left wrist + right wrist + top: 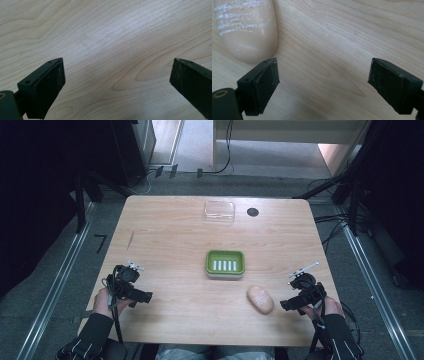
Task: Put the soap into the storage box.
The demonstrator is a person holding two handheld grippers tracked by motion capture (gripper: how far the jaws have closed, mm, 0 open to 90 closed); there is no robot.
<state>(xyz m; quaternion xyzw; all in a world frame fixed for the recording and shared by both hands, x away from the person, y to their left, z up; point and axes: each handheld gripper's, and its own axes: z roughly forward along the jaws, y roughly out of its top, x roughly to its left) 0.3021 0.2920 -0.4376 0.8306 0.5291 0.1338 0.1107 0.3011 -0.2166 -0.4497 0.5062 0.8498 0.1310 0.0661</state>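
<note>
- Where the high view takes in the whole wooden table [170, 240], green soap dish [224, 263] at centre, tan soap bar [260, 299] near and right of it, well apart from the dish.
- Clear plastic lid [219, 210] by the far edge, small dark round mark [252, 212] just beside it.
- Left gripper [142, 296] near the table's near-left corner, right gripper [288, 304] near the near-right edge, soap bar just beside its jaws.
- Left gripper [117, 75] view: jaws spread wide over bare wood grain, nothing between.
- Right gripper [323, 75] view: jaws parted wide, empty; soap bar [245, 27] at upper left, white cracked streaks across its top, unseen from above.
- Broad open wood between dish and left gripper.
- Grey floor [260, 155] around, metal rails [55, 290] each side, cables [335, 227] at right, dark stands in the corners.
</note>
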